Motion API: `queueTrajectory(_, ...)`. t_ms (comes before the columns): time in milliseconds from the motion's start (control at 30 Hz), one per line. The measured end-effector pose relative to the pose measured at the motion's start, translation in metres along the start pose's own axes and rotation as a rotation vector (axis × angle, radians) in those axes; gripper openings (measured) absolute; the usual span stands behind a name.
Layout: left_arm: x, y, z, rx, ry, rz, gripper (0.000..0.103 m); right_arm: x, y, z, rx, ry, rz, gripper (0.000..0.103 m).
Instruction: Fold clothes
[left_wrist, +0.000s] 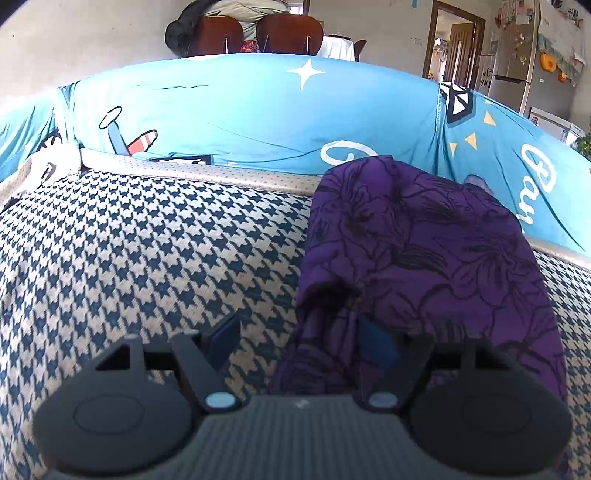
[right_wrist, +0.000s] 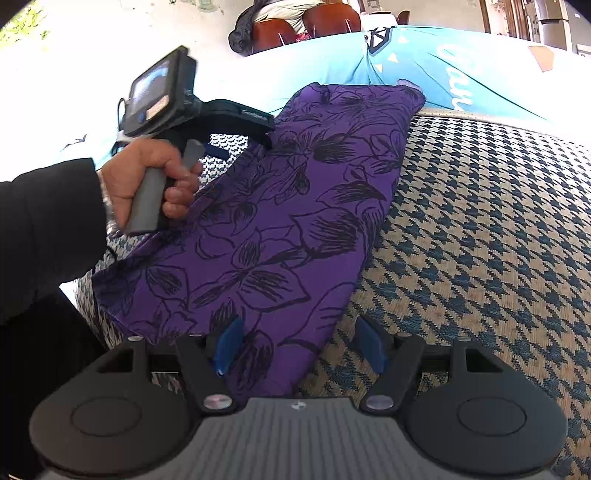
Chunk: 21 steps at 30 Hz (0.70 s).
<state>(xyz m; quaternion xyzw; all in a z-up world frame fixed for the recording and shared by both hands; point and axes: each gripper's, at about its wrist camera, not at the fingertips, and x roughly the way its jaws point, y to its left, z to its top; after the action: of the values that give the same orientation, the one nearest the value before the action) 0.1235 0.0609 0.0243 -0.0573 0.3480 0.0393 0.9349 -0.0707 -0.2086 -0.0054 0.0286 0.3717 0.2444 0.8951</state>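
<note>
Garment (right_wrist: 280, 221), purple with black floral print, lies folded lengthwise on a houndstooth sofa seat (left_wrist: 147, 251), far end against the blue cartoon-print backrest cover (left_wrist: 240, 110). Left tool (left_wrist: 299, 347) open, straddling the garment's left edge. Right tool (right_wrist: 299, 343) open over its near right edge. Backrest lettering only partly legible. Brown chairs (left_wrist: 258, 33) behind.

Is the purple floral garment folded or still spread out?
Folded: the purple garment lies as a long narrow strip on the houndstooth cushion, with a doubled layer visible along its left edge.
</note>
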Motion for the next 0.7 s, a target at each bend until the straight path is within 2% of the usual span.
queueTrajectory(133, -0.016, 0.003, -0.008, -0.002, 0.004, -0.014, 0.072, -0.003, -0.003, 0.002, 0.039, -0.027, -0.007, 0.065)
queueTrajectory(300, -0.039, 0.003, -0.023, 0.016, -0.005, -0.024, 0.072, -0.007, -0.004, 0.003, 0.025, -0.072, -0.055, 0.046)
queueTrajectory(400, -0.051, -0.003, -0.036, 0.043, -0.001, -0.042, 0.072, -0.007, -0.003, 0.004, 0.011, -0.082, -0.061, 0.04)
queueTrajectory(700, -0.079, -0.025, -0.074, 0.139, 0.009, -0.1, 0.073, -0.007, -0.001, 0.003, -0.019, -0.086, -0.086, 0.04)
